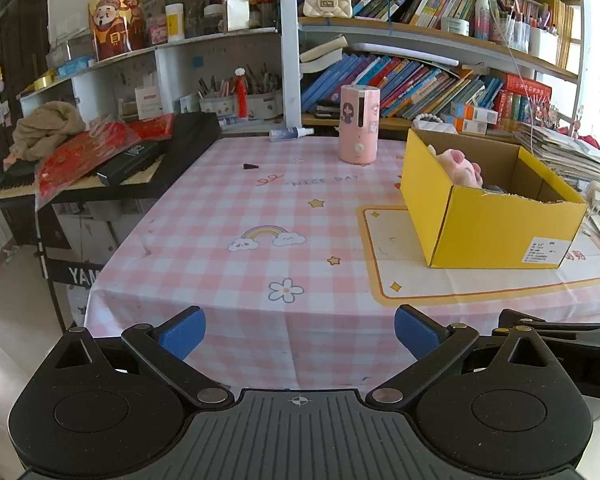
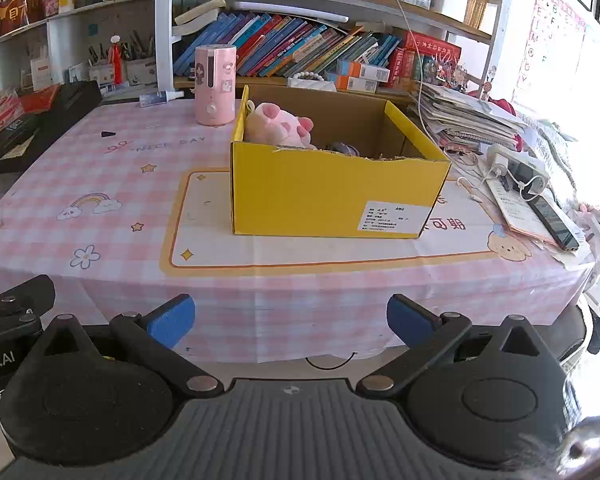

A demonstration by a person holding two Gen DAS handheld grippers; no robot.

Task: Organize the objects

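A yellow cardboard box (image 1: 496,224) (image 2: 324,196) stands open on the pink checked tablecloth (image 1: 228,208) (image 2: 100,184). Inside it lies a pink plush toy (image 1: 458,166) (image 2: 280,124), with a grey item (image 2: 344,148) beside it. My left gripper (image 1: 300,330) is open and empty, held back at the table's near edge, left of the box. My right gripper (image 2: 290,320) is also open and empty, in front of the box at the near edge. A pink cylindrical humidifier (image 1: 358,124) (image 2: 215,84) stands at the back of the table.
A small black cone (image 1: 250,166) (image 2: 108,134) lies on the cloth. A spray bottle (image 1: 290,133) rests at the back edge. A keyboard (image 1: 100,168) with red packets borders the left side. Papers, a power strip (image 2: 516,166) and a phone (image 2: 554,222) crowd the right. Bookshelves (image 1: 420,76) stand behind.
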